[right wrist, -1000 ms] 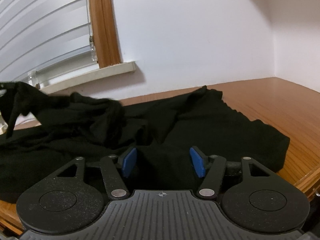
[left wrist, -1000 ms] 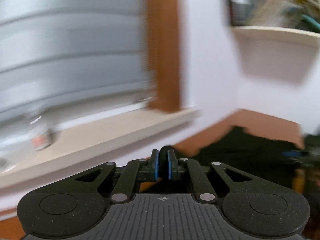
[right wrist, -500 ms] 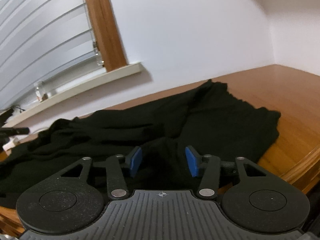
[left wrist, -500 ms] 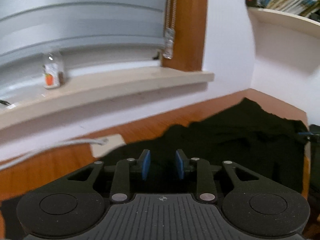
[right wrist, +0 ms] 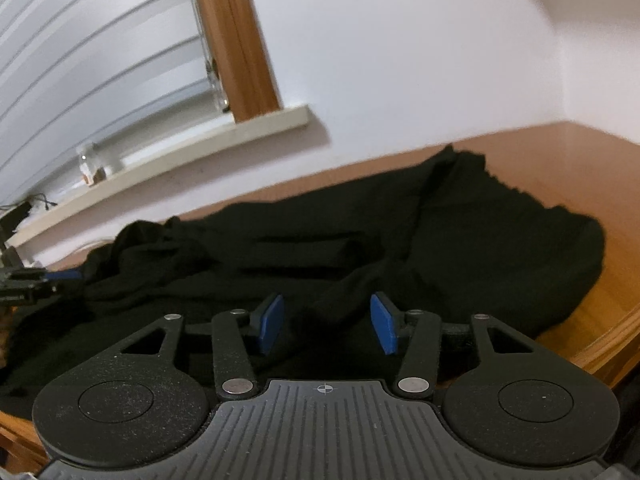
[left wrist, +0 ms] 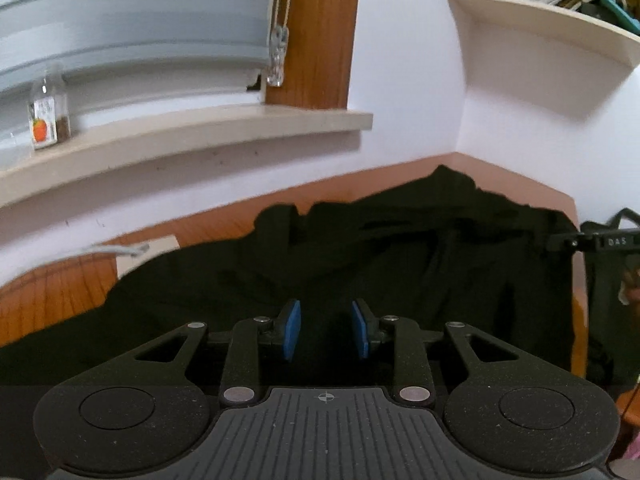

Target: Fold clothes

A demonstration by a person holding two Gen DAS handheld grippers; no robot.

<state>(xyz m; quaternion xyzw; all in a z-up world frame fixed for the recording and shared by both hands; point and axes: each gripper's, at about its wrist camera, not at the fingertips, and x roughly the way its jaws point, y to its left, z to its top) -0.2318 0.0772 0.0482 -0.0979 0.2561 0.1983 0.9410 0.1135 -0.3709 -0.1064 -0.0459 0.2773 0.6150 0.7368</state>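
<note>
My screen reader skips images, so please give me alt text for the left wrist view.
A crumpled black garment lies spread on a wooden table, with the left gripper just above it, jaws open and empty. Behind, a small bottle stands on a pale windowsill under closed blinds.

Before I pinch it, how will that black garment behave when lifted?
Probably floppy: the black garment lies in soft rumpled folds across the wooden table. Likely it will drape and trail from a single pinch. It looks thick-knit, so perhaps not very slippery.
</note>
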